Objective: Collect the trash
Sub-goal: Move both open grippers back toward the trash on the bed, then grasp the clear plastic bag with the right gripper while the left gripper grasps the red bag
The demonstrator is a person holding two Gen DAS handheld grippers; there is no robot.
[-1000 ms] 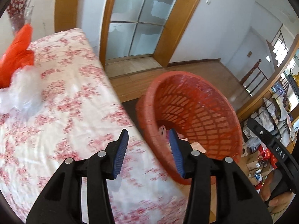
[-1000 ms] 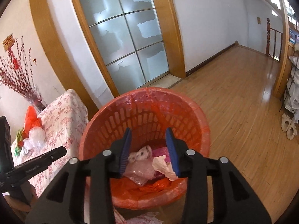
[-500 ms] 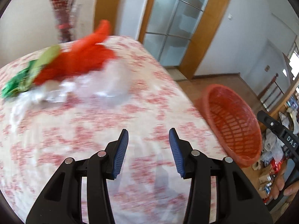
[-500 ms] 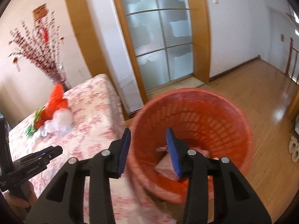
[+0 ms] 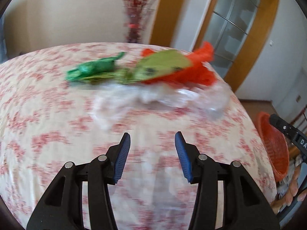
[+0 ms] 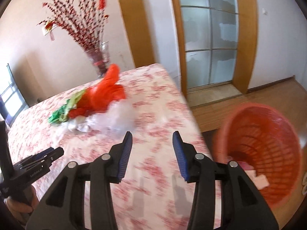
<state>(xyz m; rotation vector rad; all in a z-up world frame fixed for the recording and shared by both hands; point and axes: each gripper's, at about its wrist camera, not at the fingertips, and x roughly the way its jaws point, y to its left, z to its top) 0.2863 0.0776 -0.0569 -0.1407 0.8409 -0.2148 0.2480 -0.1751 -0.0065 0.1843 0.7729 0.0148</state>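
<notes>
A pile of trash lies on the table with the red floral cloth [image 5: 48, 134]: a red plastic bag [image 5: 188, 72], a light green wrapper [image 5: 163, 63], a dark green wrapper [image 5: 92, 71] and clear plastic film [image 5: 153, 97]. My left gripper [image 5: 152, 153] is open and empty, short of the film. My right gripper [image 6: 151, 153] is open and empty over the table [image 6: 153, 164]; the same pile [image 6: 99, 99] lies ahead to its left. The orange basket [image 6: 262, 157] stands on the floor at the right, with scraps inside. It also shows in the left wrist view [image 5: 274, 149].
A glass vase of red branches [image 6: 99, 61] stands at the table's far edge. A glass door with a wooden frame [image 6: 209, 38] is behind. The wooden floor [image 6: 268, 94] lies right of the table. The left gripper [image 6: 38, 163] shows at the lower left of the right wrist view.
Both grippers have swung left from the basket toward the table. The trash pile is now ahead of the left gripper and closer. Both grippers stayed open and empty.
</notes>
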